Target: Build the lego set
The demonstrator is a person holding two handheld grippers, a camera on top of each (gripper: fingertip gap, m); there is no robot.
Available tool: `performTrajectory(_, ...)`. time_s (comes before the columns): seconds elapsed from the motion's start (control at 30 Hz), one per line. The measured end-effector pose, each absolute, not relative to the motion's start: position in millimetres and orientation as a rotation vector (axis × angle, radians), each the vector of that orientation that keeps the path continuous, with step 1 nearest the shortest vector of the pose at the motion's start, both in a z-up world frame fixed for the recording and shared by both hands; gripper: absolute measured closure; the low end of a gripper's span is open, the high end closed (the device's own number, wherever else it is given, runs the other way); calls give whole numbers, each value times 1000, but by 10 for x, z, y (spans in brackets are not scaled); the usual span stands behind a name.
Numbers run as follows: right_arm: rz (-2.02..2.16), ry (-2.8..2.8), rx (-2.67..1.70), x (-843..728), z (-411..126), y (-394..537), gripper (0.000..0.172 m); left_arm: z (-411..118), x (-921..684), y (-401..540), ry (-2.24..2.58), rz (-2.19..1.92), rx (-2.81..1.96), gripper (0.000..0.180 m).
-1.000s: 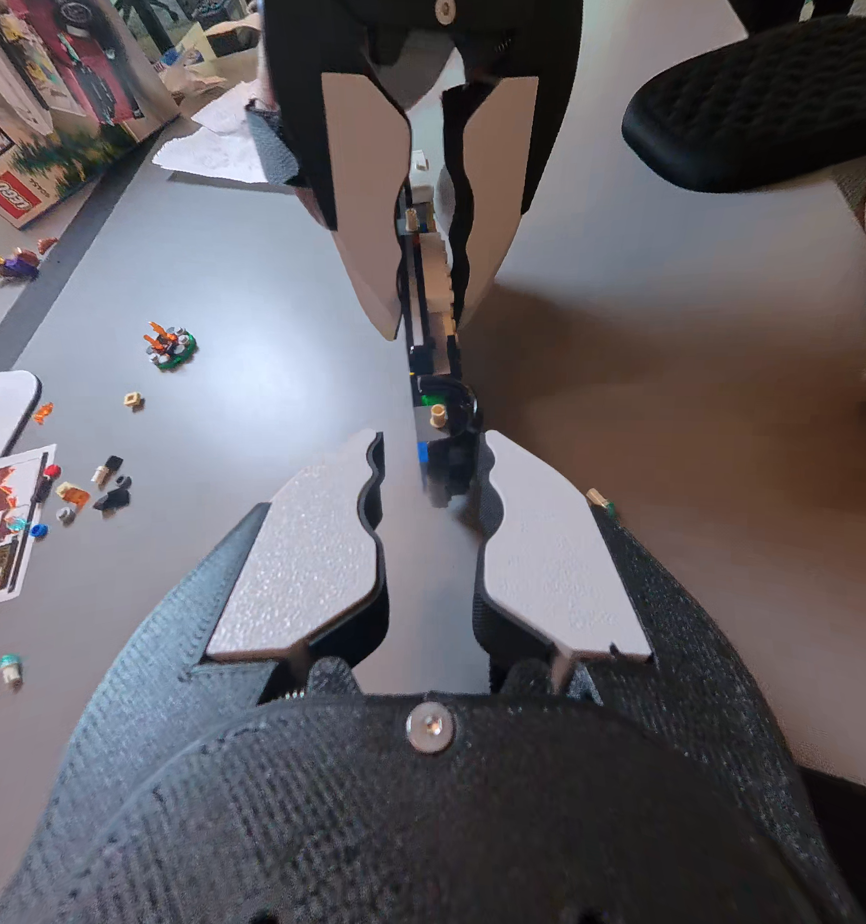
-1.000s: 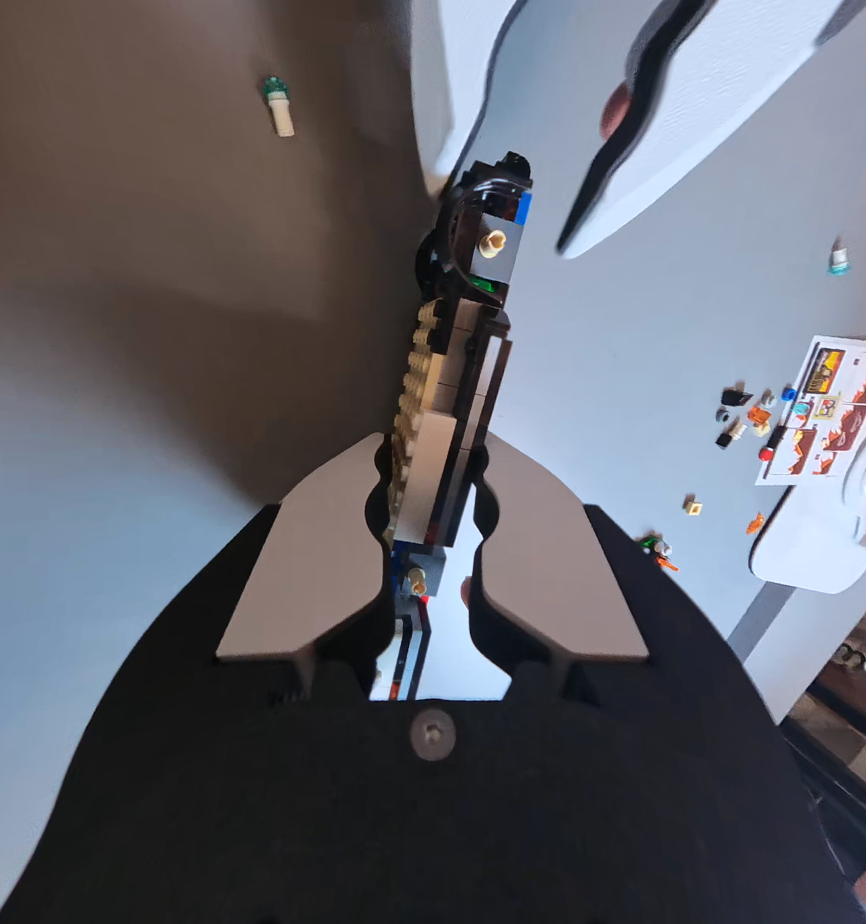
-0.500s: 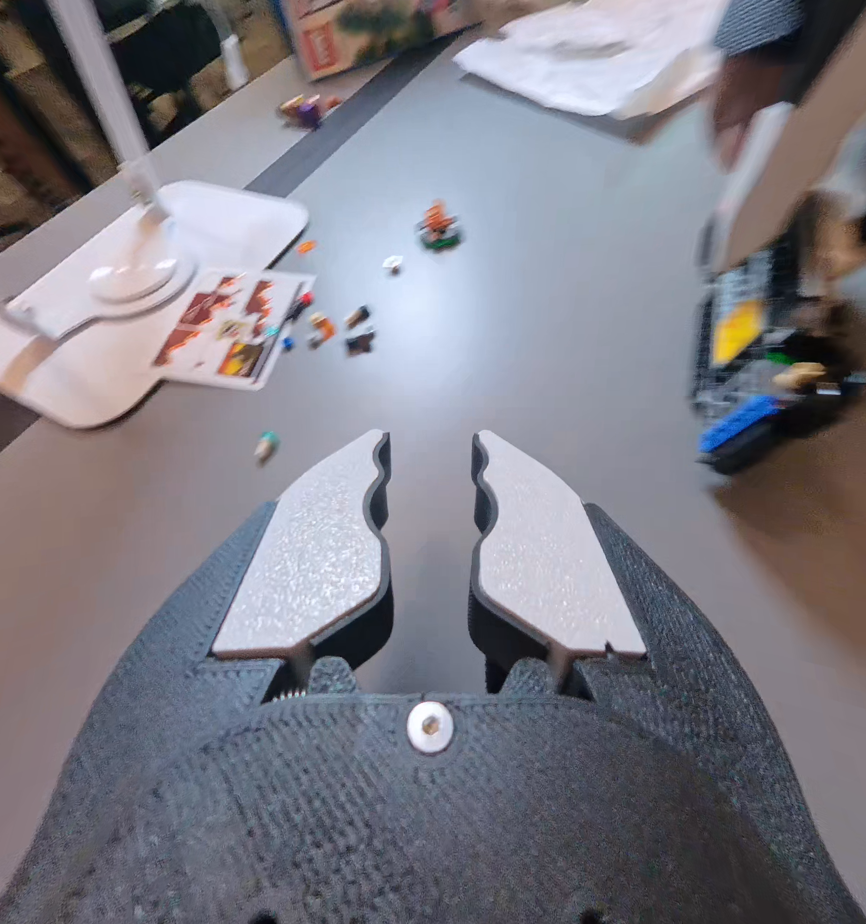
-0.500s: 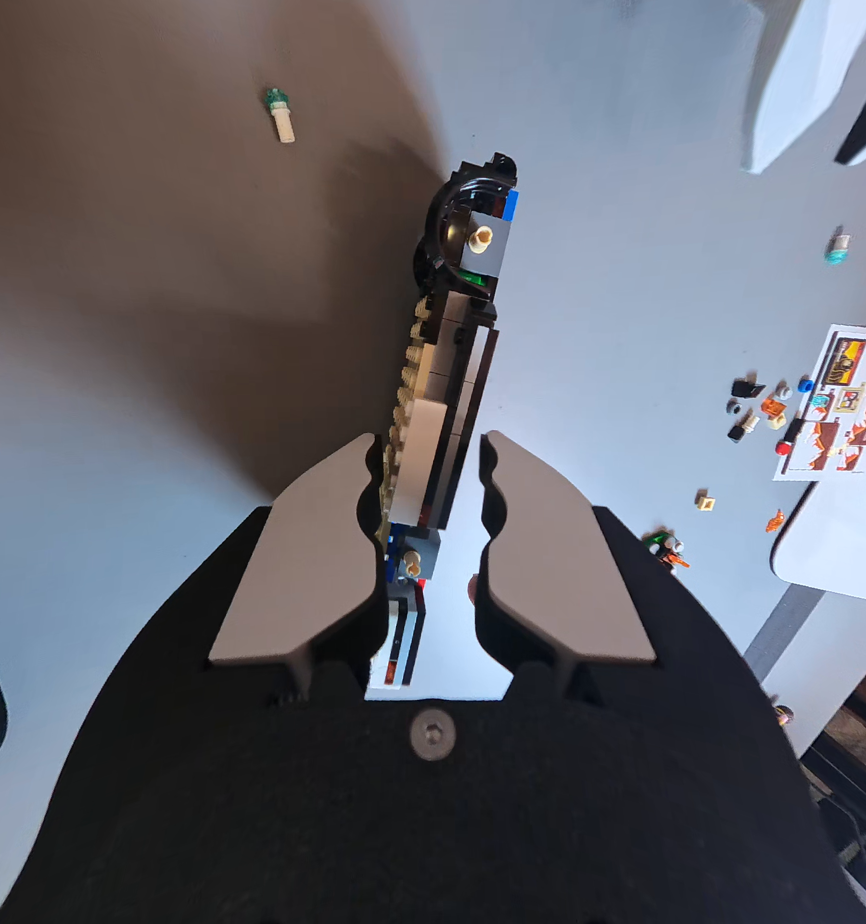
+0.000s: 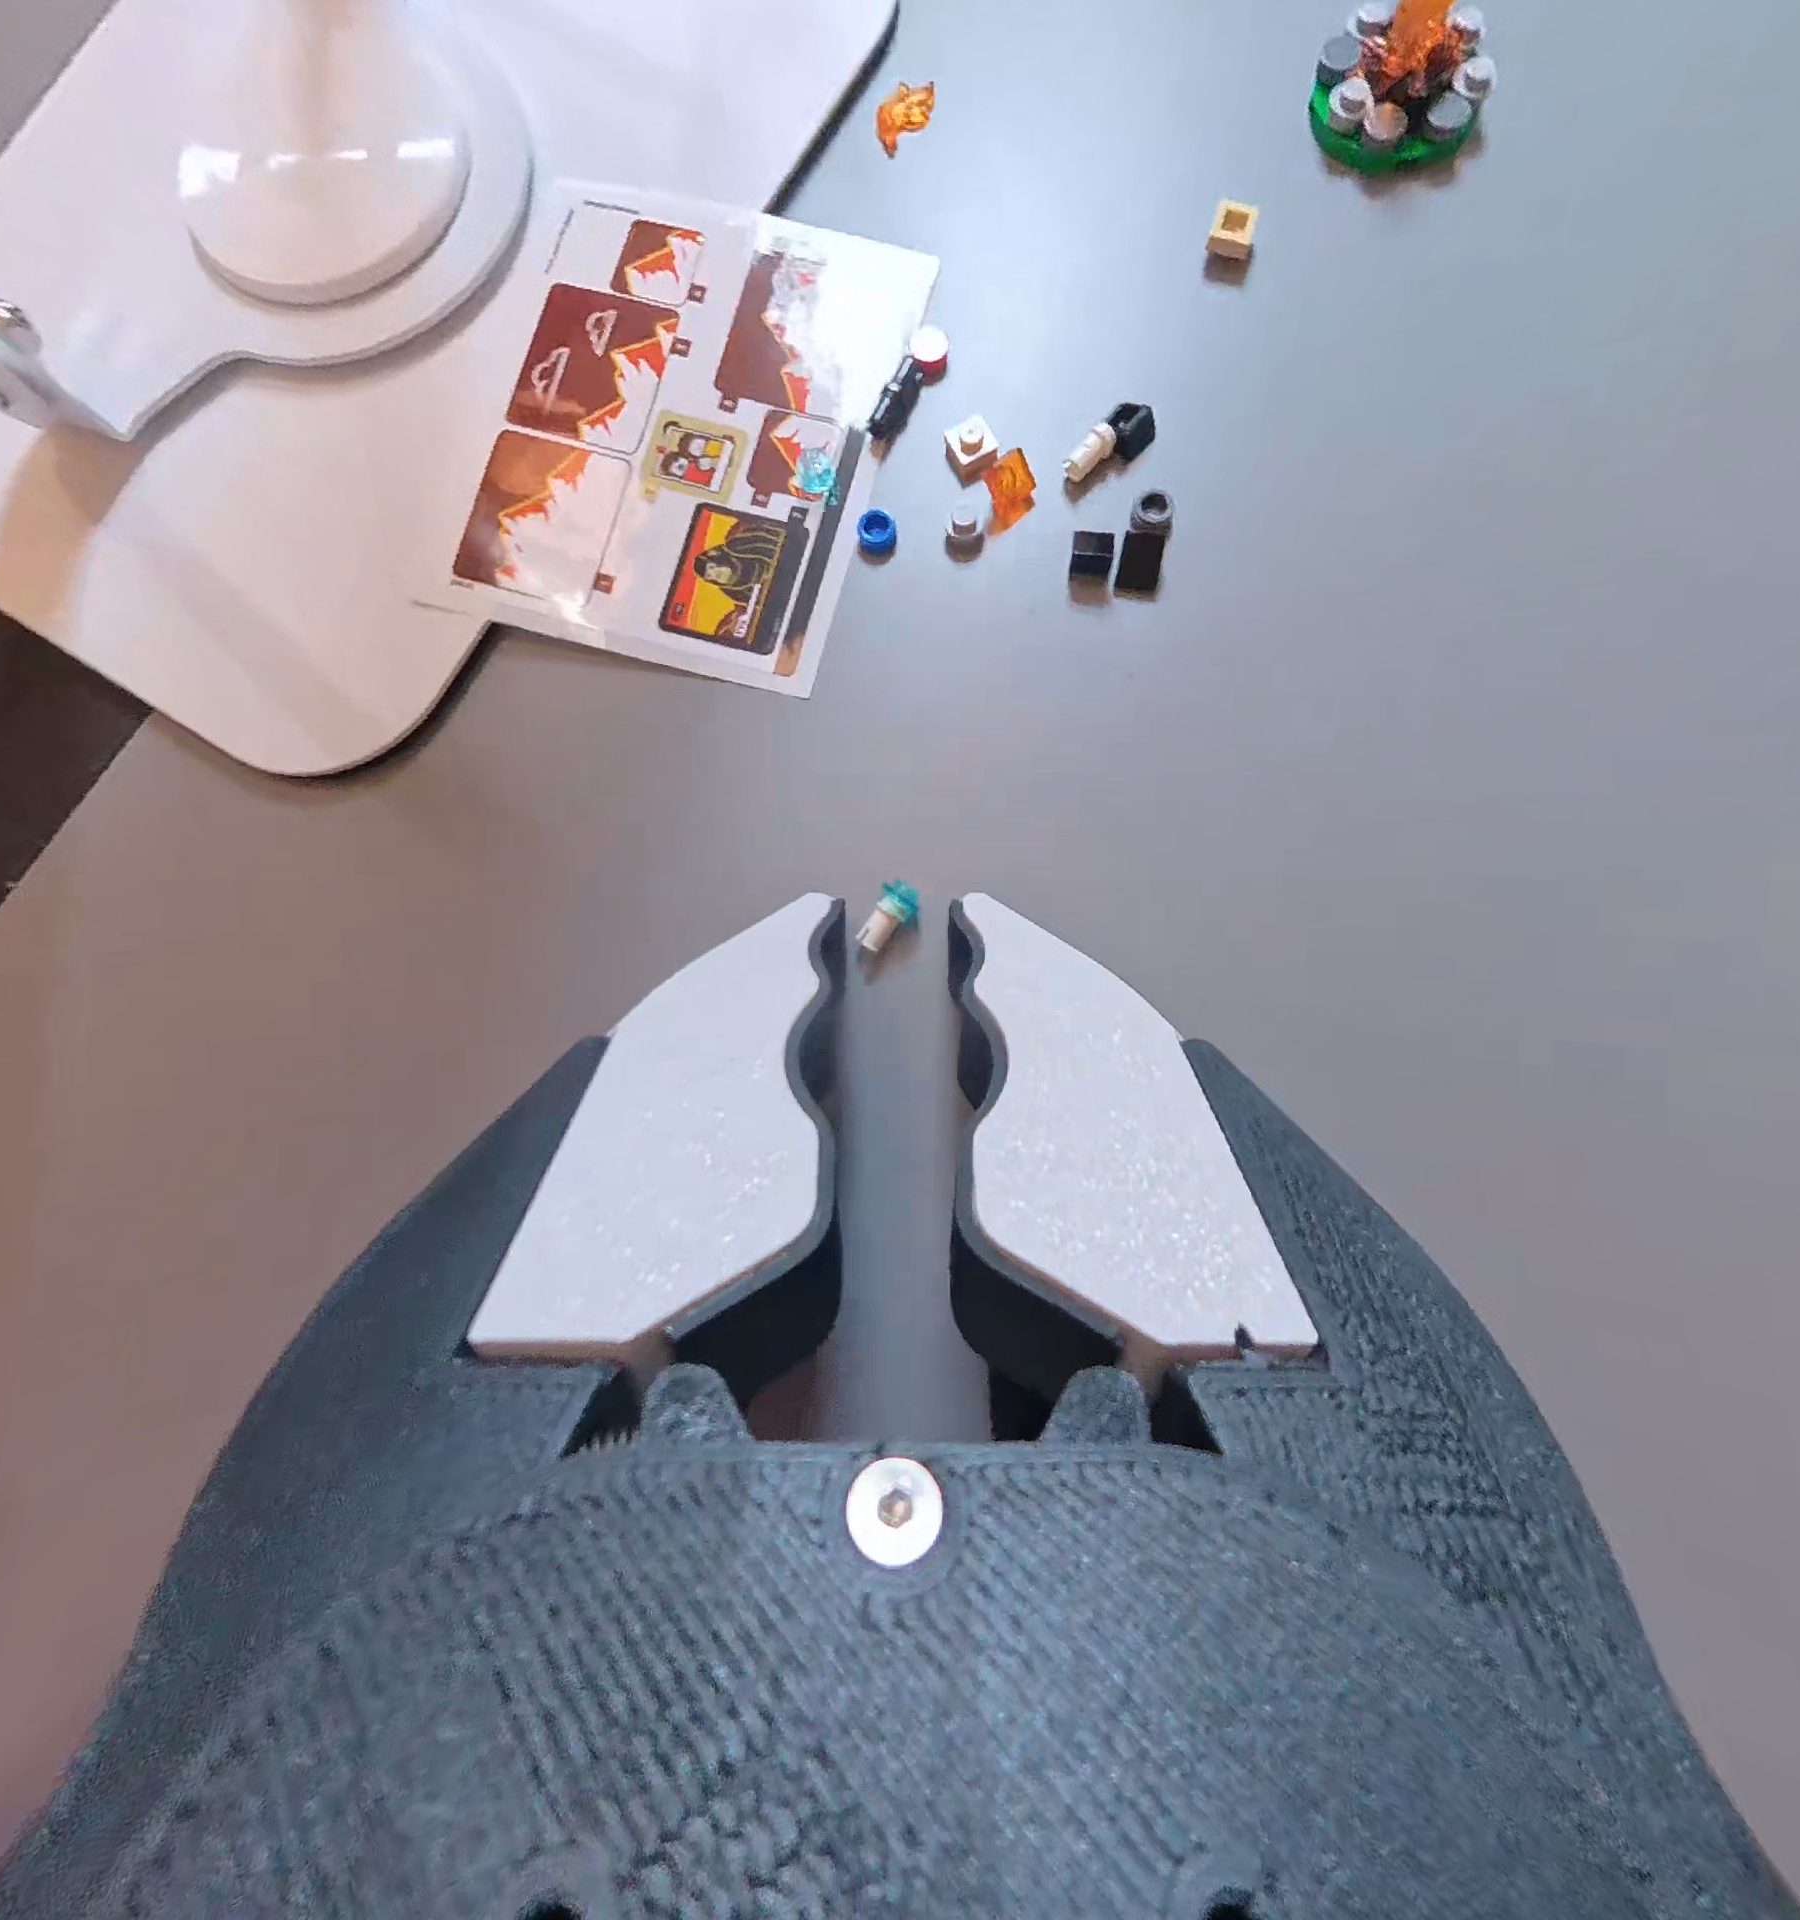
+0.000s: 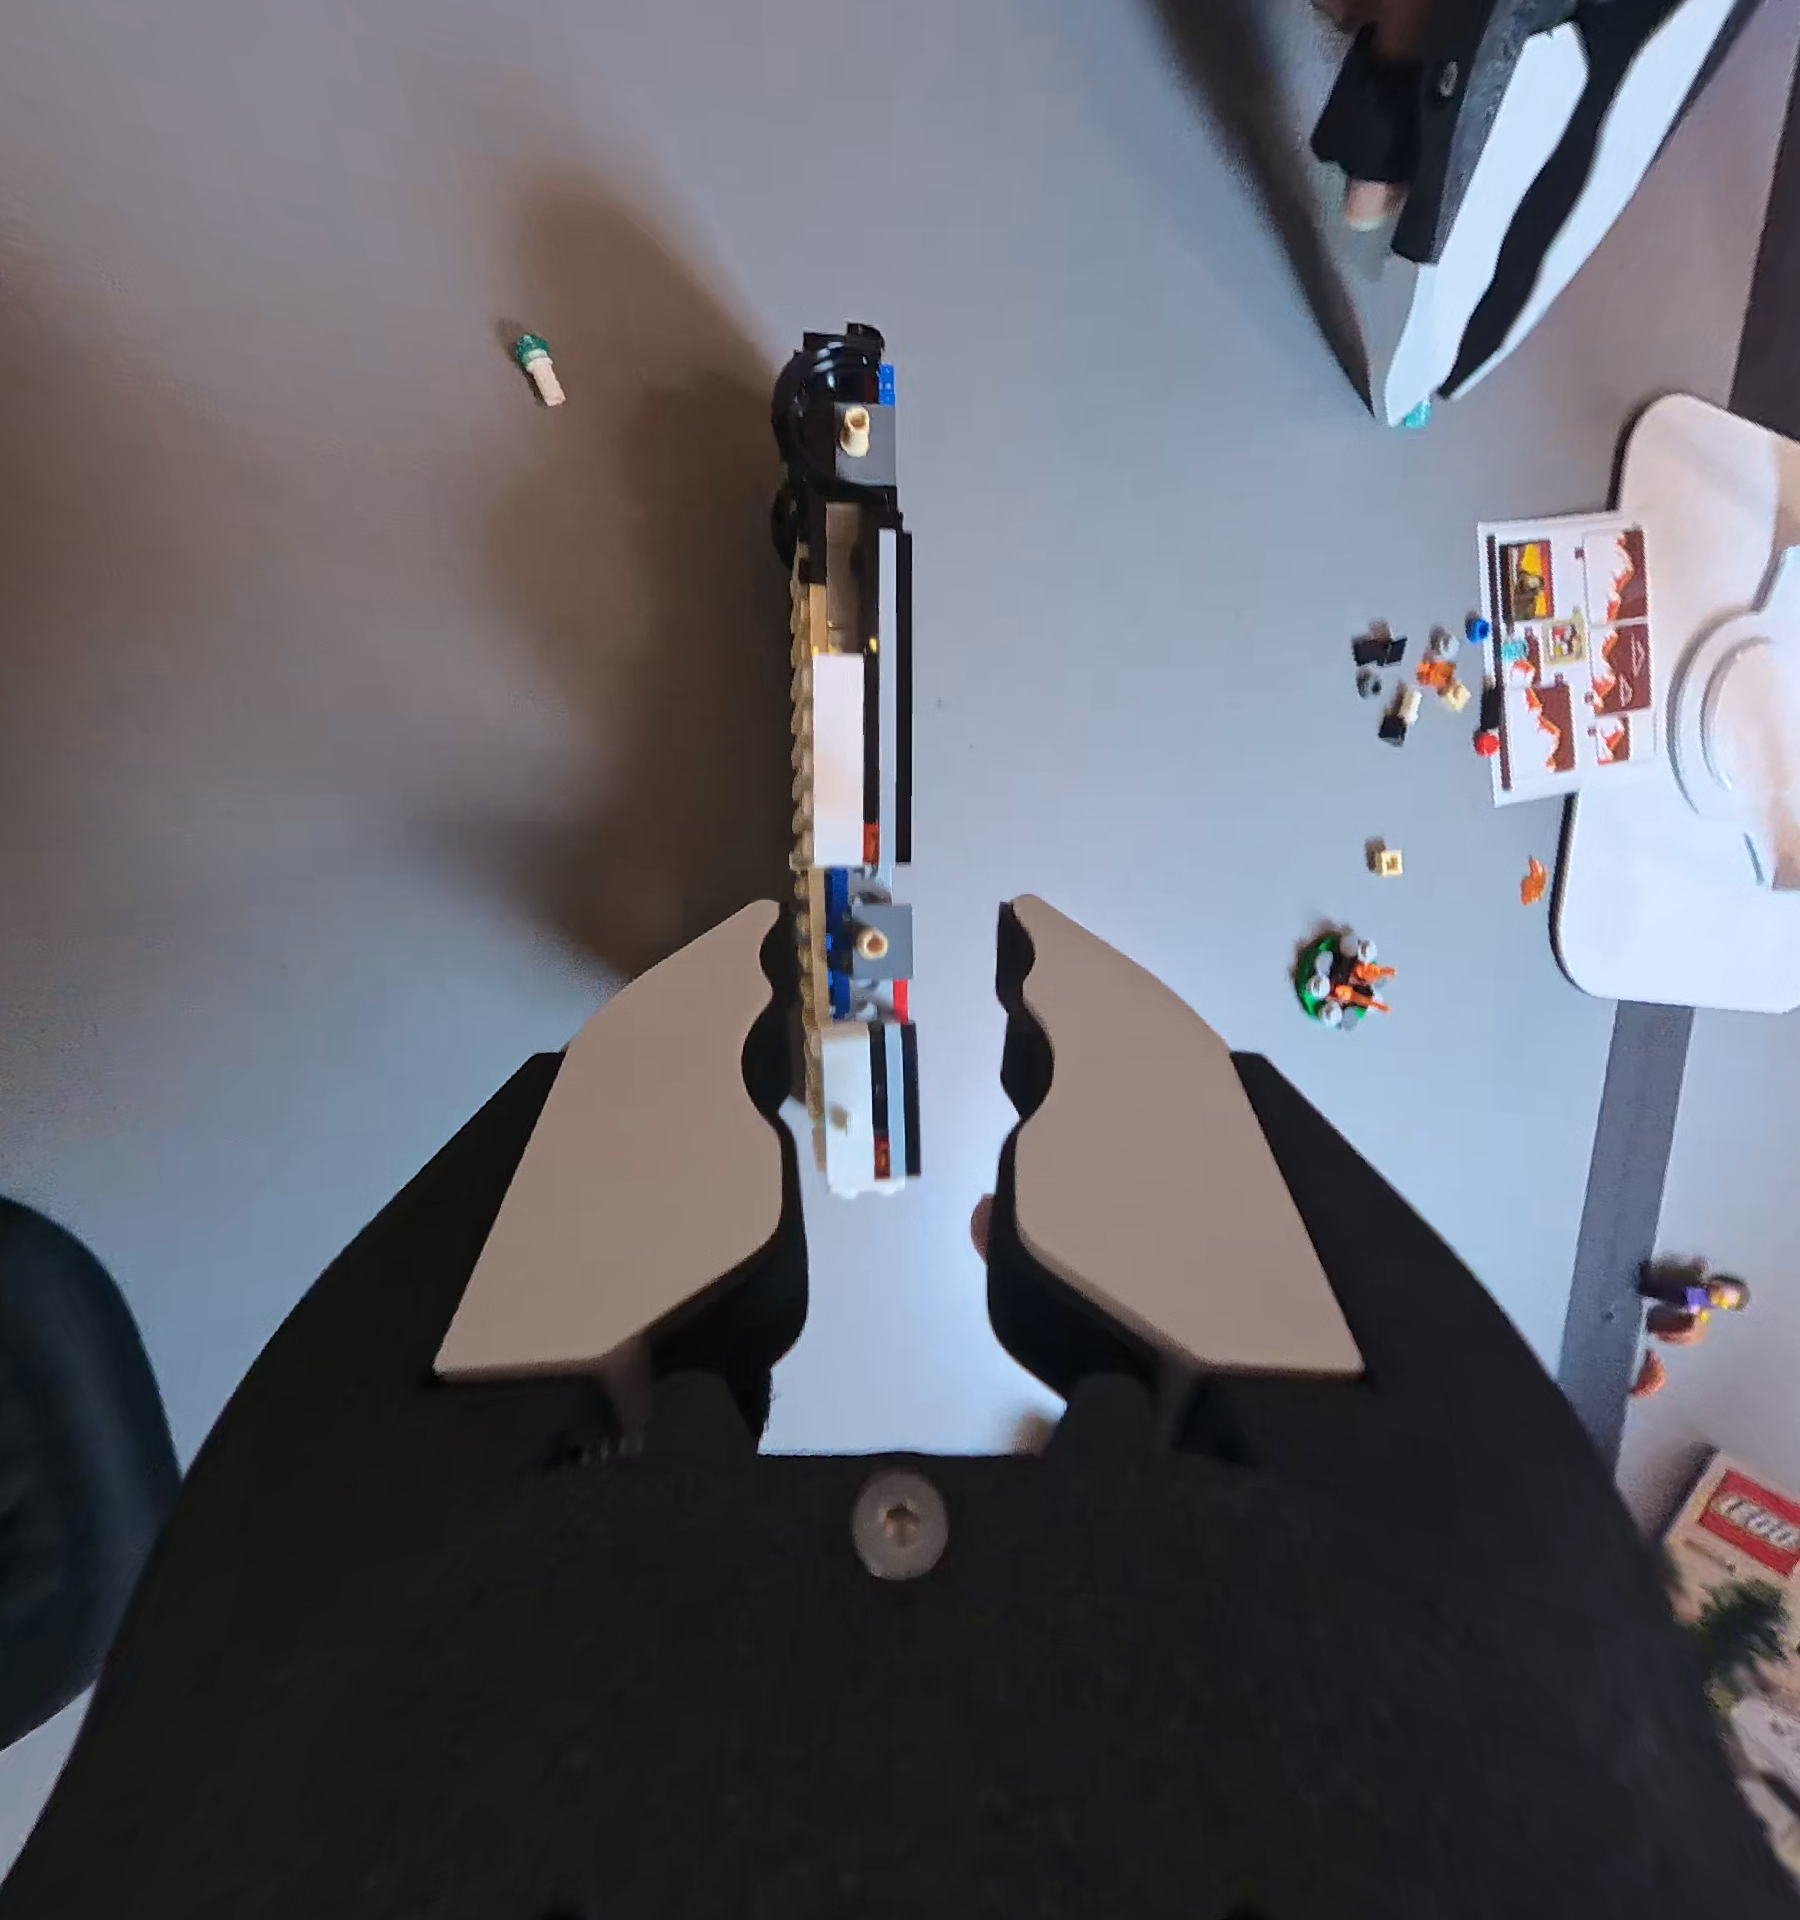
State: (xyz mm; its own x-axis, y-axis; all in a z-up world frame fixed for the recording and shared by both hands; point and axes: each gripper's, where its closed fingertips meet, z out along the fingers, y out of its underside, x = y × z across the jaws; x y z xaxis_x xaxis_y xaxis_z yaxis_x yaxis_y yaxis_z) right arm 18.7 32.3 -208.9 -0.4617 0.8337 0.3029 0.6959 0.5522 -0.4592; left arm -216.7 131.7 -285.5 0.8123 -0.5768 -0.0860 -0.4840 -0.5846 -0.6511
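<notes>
Presently the left claw stands narrowly open around a small teal-capped peg lying on the worktop, gripping nothing. Right claw gapes wide astride the long brick assembly, its right pad clear.

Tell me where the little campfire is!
In the left wrist view the campfire sits on the grey table at the top right, beyond the tan square brick. In the right wrist view it lies right of the open right gripper.
</notes>
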Motion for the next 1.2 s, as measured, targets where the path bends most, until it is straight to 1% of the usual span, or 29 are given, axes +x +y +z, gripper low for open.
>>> performTrajectory(0.07, 374, -2266, -1256, 256, -2077, 366, 135, -2861, -2149, 1301, 822, -177, -2331, 167)
performTrajectory(0.13, 385, -2239, -1269, 292, -2056, 393, 135, -2871, -2111, 1254, 841, -229, -2372, 176)
performTrajectory(0.23, 427, -2187, -1272, 264, -1986, 401, 136, -2873, -2052, 1147, 872, -292, -2393, 176)
performTrajectory(0.3, 479, -2125, -1256, 187, -1896, 391, 138, -2816, -1870, 1018, 887, -411, -2309, 176)
performTrajectory(0.37, 539, -2049, -1237, 75, -1791, 389, 141, -2628, -1605, 833, 858, -575, -2153, 176)
performTrajectory(0.53, 707, -1917, -1111, -365, -1538, 222, 153, -1946, -977, 133, 823, -951, -1721, 176)
performTrajectory(0.67, 773, -2005, -971, -693, -1548, -118, 155, -1671, -784, -165, 811, -1065, -1589, 176)
performTrajectory(0.8, 790, -2095, -917, -839, -1606, -330, 155, -1634, -753, -279, 854, -1059, -1557, 176)
performTrajectory(0.93, 766, -2130, -912, -876, -1630, -373, 160, -1631, -759, -329, 878, -1068, -1543, 176)
performTrajectory(1.13, 762, -2166, -916, -865, -1640, -404, 162, -1634, -758, -370, 886, -1102, -1532, 176)
performTrajectory(1.17, 760, -2169, -918, -861, -1641, -401, 164, -1634, -761, -373, 883, -1109, -1529, 175)
performTrajectory(1.2, 756, -2173, -924, -854, -1647, -391, 164, -1628, -769, -375, 878, -1117, -1524, 170)
